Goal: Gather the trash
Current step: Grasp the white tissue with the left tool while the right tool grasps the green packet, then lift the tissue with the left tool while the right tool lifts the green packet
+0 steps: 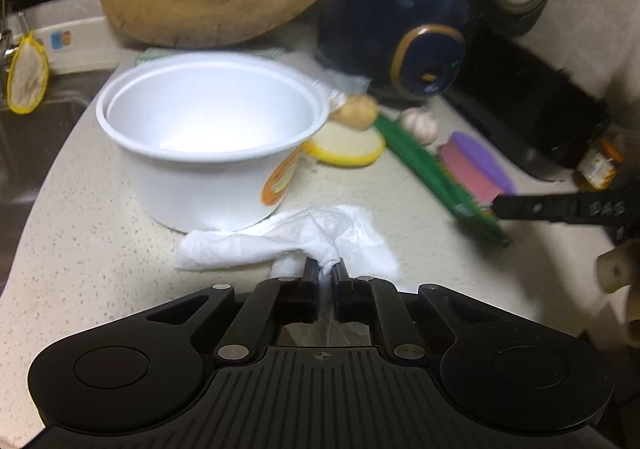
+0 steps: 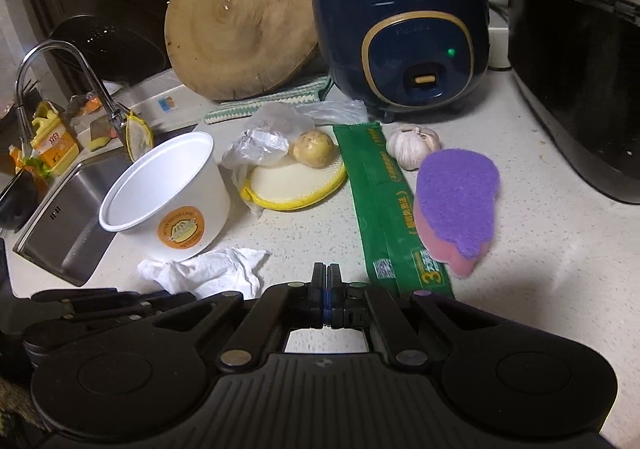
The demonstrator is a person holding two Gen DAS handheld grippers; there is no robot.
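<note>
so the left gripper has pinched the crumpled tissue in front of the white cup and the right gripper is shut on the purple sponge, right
Not quite. The right gripper is shut on nothing: in the right wrist view its fingers meet over bare counter, and the purple sponge lies apart, ahead and to the right. The rest holds: in the left wrist view the left gripper pinches the crumpled tissue in front of the white cup.

Matt, speckled stone-like counter (image 2: 520,289). Crumpled soft white paper tissue (image 1: 288,241) near a smooth white plastic tub (image 1: 208,153). Far back, a rough wood board (image 2: 244,29), glossy blue cooker (image 2: 404,45). Right, fuzzy purple sponge (image 2: 460,201). Left, brushed metal sink (image 2: 68,225).
</note>
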